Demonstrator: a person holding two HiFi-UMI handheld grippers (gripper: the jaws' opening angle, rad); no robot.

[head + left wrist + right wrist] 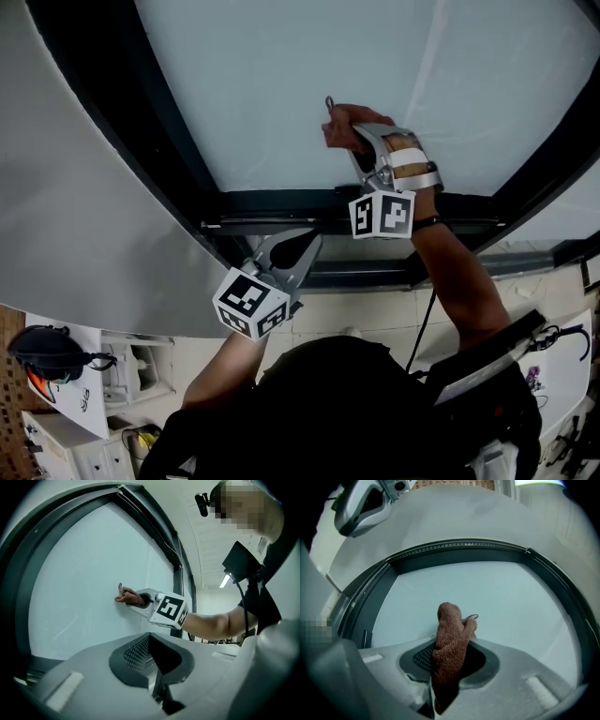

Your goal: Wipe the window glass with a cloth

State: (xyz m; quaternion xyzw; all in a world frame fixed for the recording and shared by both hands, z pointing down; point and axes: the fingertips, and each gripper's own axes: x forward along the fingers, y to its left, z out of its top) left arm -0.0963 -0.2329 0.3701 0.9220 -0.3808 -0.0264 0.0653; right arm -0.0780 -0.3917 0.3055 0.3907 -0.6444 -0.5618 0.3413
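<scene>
A pale frosted window pane sits in a dark frame. My right gripper is shut on a reddish-brown cloth and holds it against the lower part of the glass. In the right gripper view the cloth stands up between the jaws with its tip on the pane. The left gripper view shows the cloth pressed to the glass. My left gripper hangs below the frame, shut with nothing in it; its jaws meet.
A broad grey wall panel runs along the left of the window. The bottom sill lies under the pane. White shelves with a dark helmet stand at lower left. A cable hangs by my right arm.
</scene>
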